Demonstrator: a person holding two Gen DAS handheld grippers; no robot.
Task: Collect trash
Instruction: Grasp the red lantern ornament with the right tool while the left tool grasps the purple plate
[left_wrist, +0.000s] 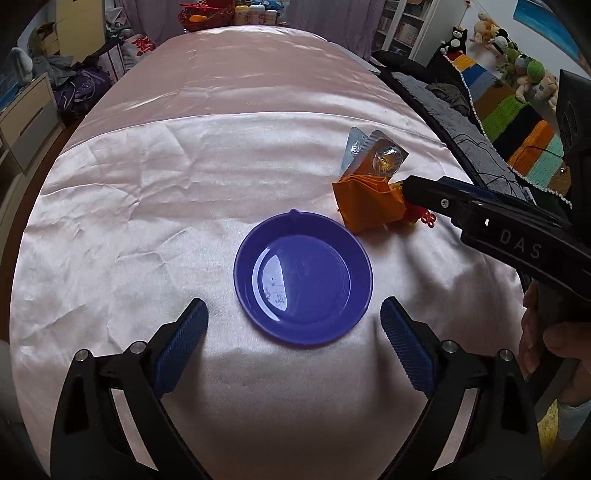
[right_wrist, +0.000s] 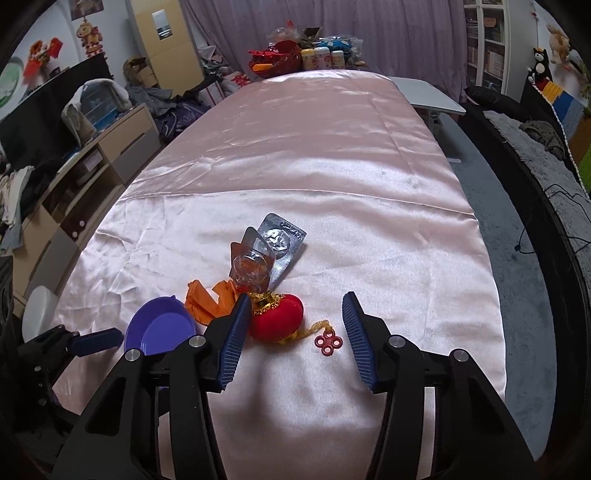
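- On the near half of the table (right_wrist: 332, 155), draped in a shiny pink cloth (left_wrist: 147, 206), a small heap of trash lay just right of a purple plate (left_wrist: 303, 280).
- The plate stood empty, flat on the cloth, a little beyond the left gripper (left_wrist: 293, 325).
- The left gripper's fingers (left_wrist: 184, 343) stood wide apart with nothing between them, hovering near the plate's near rim without touching it.
- The heap held crumpled orange paper (left_wrist: 365, 203), a clear plastic blister shell (right_wrist: 251, 267) on top of it, and silver foil blister packs (right_wrist: 282, 238) at the far side.
- A red velvet ornament (right_wrist: 277, 319) with gold trim lay at the near edge of the heap, its gold cord leading right to a small red ring charm (right_wrist: 327, 342).
- The right gripper (right_wrist: 293, 332) reached in from the right, a person's hand (left_wrist: 535, 332) on its handle.
- Its fingers (right_wrist: 234, 339) were partly apart and straddled the ornament; the left finger sat against the ornament and the orange paper, the right finger stood clear beyond the charm.
- No grip on the ornament showed.
- At the table's far end stood a red basket (right_wrist: 275, 59) and some bottles (right_wrist: 321, 57).
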